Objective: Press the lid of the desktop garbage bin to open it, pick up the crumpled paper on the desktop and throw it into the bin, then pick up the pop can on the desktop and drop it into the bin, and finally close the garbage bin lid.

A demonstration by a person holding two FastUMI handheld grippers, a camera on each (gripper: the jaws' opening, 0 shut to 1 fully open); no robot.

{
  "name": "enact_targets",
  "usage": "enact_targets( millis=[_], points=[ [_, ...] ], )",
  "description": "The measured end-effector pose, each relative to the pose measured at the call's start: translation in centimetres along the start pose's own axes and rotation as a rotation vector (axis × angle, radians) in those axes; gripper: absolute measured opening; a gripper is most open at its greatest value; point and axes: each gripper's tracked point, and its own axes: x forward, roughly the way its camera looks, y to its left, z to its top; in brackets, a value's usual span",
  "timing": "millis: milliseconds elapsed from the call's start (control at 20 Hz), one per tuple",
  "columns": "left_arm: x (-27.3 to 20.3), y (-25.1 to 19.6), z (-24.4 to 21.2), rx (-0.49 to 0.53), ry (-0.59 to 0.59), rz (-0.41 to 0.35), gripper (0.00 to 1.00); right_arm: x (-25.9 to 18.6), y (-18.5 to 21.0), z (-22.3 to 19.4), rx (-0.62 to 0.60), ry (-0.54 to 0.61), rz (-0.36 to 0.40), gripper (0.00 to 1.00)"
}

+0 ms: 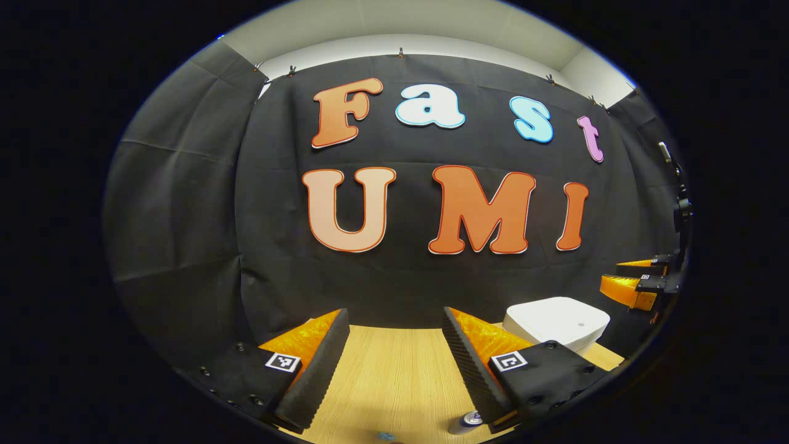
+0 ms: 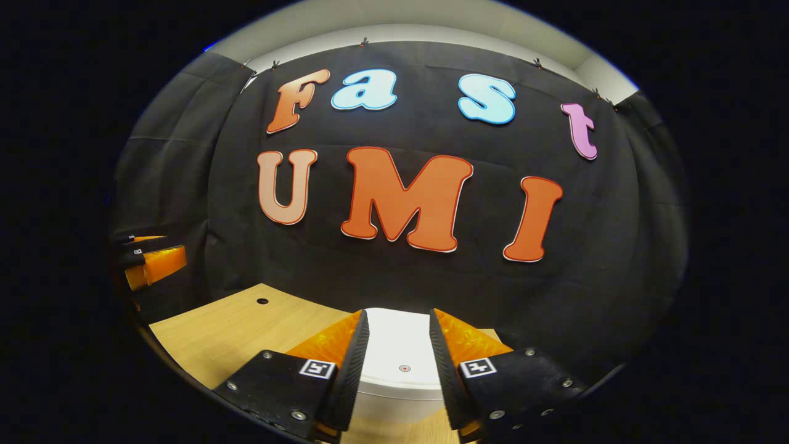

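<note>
On the counter (image 1: 394,370), the left hand-held gripper (image 1: 394,364) is held spread over bare wood, a pop can (image 1: 471,420) just glimpsed below its right finger: judged light, thin-walled, slippery. Further right, the white bin (image 2: 400,370), lid down, is framed by the parted right hand-held gripper (image 2: 399,370); its smooth lid is judged stiff. Open room lies leftward.

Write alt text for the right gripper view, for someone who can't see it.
The right hand-held gripper hangs open above a white desktop garbage bin, whose closed lid shows between its two fingers. The bin stands on a light wooden table against a black cloth wall; the left hand-held gripper shows at the far left edge.
</note>
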Motion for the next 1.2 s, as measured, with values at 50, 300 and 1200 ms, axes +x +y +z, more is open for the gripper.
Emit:
enact_targets(
  millis=[50, 300, 1200],
  points=[
    [0.0, 0.0, -0.2, 0.002, 0.003, 0.005, 0.96, 0.2, 0.0, -0.4, 0.011, 0.008, 0.011, 0.53],
    [-0.1, 0.1, -0.5, 0.011, 0.018, 0.034, 0.98, 1.3, -0.7, -2.1, 0.002, 0.046, 0.018, 0.09],
    [-1.0, -0.4, -5.0, 0.014, 0.104, 0.178, 0.98, 4.4, -1.2, -10.4, 0.032, 0.241, 0.139, 0.01]
  ],
)
